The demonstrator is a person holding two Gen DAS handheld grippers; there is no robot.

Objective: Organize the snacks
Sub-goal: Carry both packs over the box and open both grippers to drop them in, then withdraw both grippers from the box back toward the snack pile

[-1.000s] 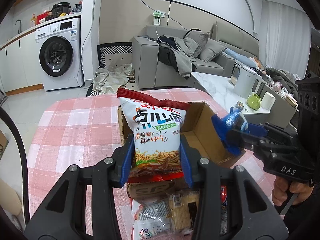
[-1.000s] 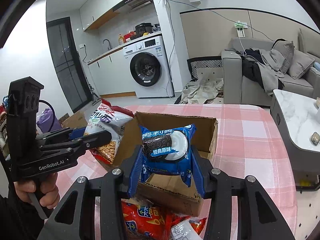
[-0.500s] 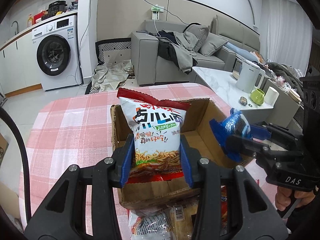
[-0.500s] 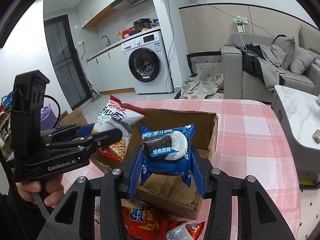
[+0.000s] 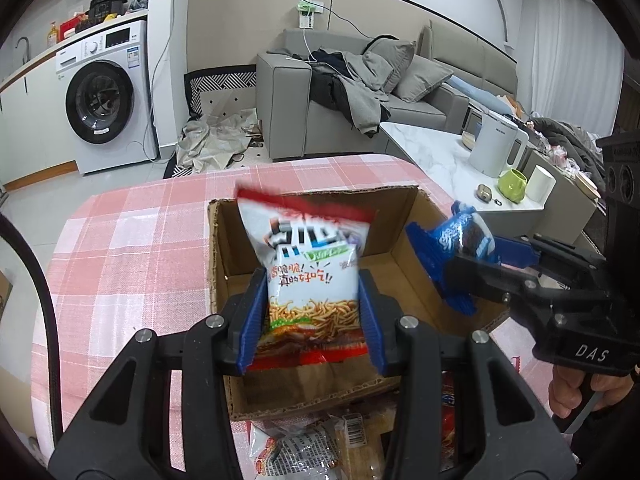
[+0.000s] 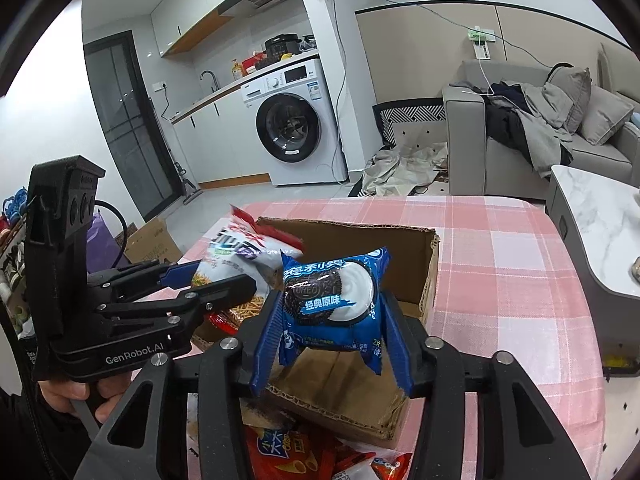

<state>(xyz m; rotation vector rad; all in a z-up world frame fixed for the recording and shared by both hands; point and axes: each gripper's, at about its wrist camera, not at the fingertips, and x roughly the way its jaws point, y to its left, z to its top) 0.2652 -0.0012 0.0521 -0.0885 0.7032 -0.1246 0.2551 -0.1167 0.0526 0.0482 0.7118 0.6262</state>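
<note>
Left wrist view: the left gripper, black with blue ribbed pads, is clamped on a white and red noodle-snack bag with black Chinese lettering. Bag held upright by its lower half, over the open brown cardboard box; top edge of the bag motion-blurred. Box interior looks bare where visible. Box sits on a table with a pink and white checked cloth.

To the right in the same view, the right gripper comes in over the box's right wall, closed on a small blue Oreo cookie packet. A hand grips its black handle.

Nearside of the box, more loose snack packets lie on the cloth, partly hidden by the gripper frame.

Right wrist view: right gripper pinches the blue Oreo packet at both sides; packet tilted slightly, suspended above the near wall of the cardboard box. Left gripper enters from the left with the noodle-snack bag, which hangs over the box's left wall. Orange-red snack bags lie on the cloth at the frame's lower edge.

Background: white front-loading washing machine, grey sofa heaped with clothes.
</note>
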